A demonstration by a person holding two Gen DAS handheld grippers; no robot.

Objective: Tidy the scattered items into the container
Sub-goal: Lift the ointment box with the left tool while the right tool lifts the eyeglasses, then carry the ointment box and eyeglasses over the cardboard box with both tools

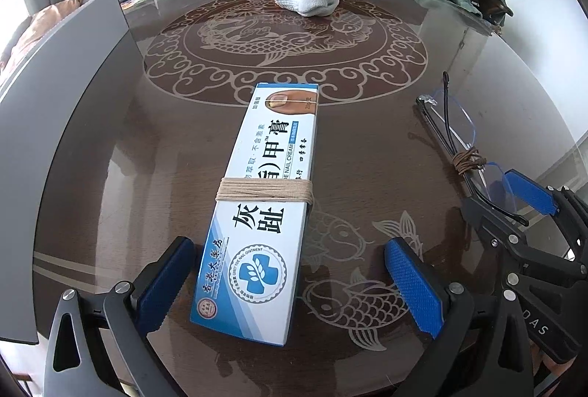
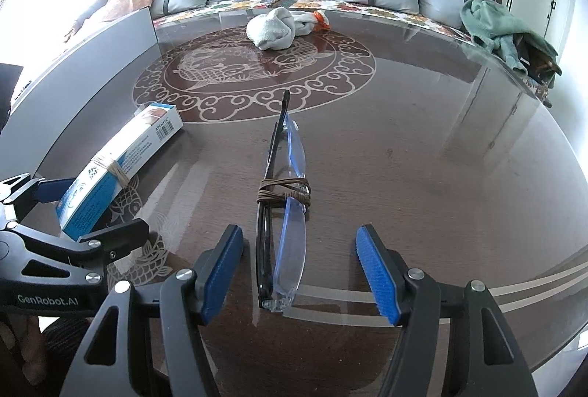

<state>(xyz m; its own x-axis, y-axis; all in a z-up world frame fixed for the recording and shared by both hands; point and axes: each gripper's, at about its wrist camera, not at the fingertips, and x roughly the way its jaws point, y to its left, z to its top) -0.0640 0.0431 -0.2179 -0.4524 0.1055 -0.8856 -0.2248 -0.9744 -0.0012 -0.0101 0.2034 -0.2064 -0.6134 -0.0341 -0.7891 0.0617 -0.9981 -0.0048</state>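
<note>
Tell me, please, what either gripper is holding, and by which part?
Nothing is held: left gripper straddles the ointment box, right gripper the folded glasses, untouched.

Left gripper (image 1: 290,283): matte black frame with triangular cut-outs in each arm, round silver screw heads at the pivots. Finger pads (image 1: 413,288) are bright blue with a fine knurled texture; the pad at 8 o'clock has a saw-toothed inner edge. White lettering "GenRobot.AI" on its body (read from the right wrist view, at 8 o'clock).

Right gripper (image 2: 299,274): same build, black arms, blue knurled pads (image 2: 378,275), silver screws. Partial white letters "DAS" on its side (left wrist view, 4 o'clock).
</note>
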